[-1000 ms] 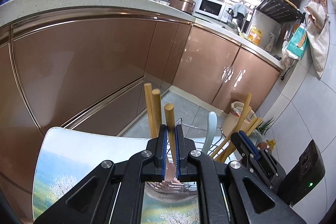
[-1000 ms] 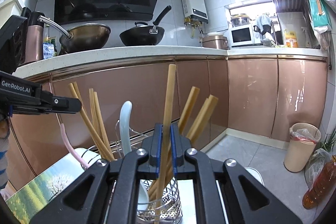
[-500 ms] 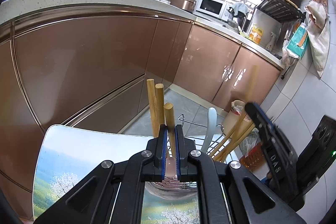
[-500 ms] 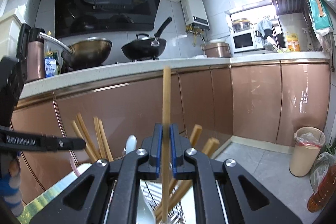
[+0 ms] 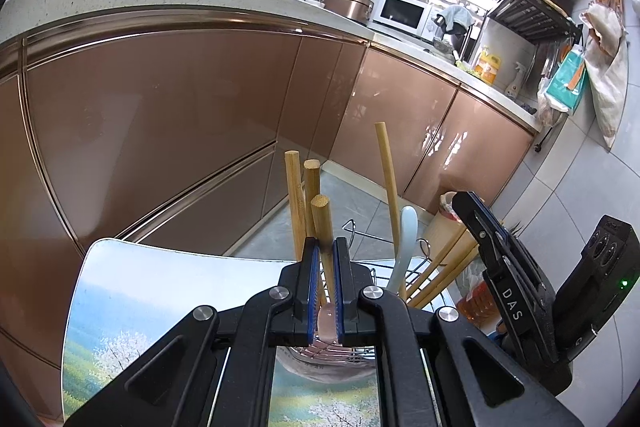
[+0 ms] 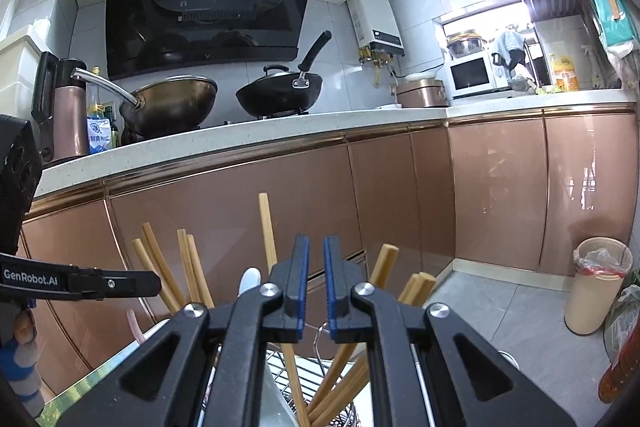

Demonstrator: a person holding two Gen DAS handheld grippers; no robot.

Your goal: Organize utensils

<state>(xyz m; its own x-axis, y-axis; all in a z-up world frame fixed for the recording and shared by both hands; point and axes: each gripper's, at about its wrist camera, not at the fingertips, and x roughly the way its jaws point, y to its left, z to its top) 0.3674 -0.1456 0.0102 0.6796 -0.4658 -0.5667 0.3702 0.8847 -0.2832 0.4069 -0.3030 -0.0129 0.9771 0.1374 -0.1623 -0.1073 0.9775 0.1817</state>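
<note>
My left tongs (image 5: 325, 267) clench a near-upright wooden handle (image 5: 322, 223) rising toward 12 o'clock above the wire utensil holder (image 5: 394, 265); my right tongs (image 6: 316, 283) hang released, nearer the chopsticks (image 6: 267, 231).

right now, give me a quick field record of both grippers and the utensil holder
left gripper: shut on wooden handle
right gripper: open, holds nothing
long chopstick: free, standing in the rack
wire utensil rack: holds wooden utensils and a pale spoon
surface: printed tabletop
</note>
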